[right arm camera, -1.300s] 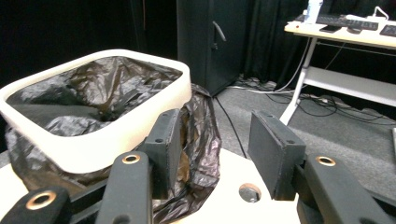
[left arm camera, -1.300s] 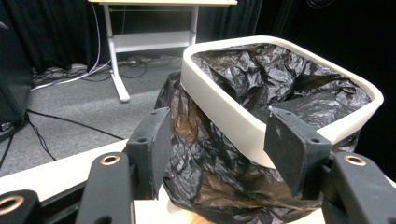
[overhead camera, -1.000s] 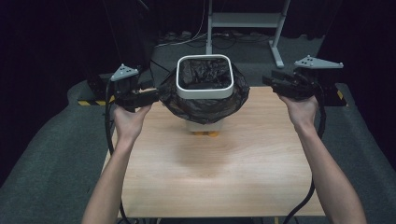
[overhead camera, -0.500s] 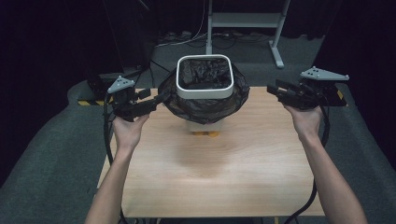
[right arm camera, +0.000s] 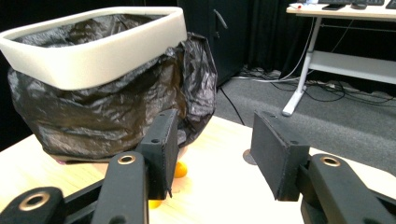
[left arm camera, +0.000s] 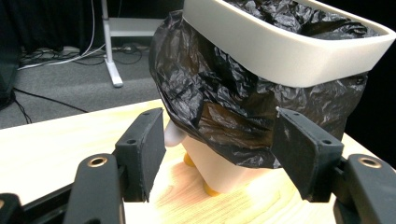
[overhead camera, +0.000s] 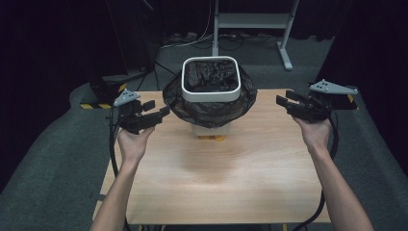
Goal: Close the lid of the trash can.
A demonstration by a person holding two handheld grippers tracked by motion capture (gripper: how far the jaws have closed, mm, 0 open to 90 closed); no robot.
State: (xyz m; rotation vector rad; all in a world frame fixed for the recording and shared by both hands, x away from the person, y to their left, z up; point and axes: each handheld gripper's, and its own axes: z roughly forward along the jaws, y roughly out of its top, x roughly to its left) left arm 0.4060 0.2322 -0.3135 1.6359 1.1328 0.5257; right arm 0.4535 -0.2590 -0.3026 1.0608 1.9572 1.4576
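At the left of the high view we see the left gripper, its fingers spread wide and holding nothing, just beside the black bag. At centre, toward the top, the white bin stands on the tabletop, the bag draped over its rim. At right, the right gripper hangs well apart from the bin, fingers wide and empty.

— What can I not see of the bin?
— The bag covers its sides; my left gripper view cuts off its right end and its feet.
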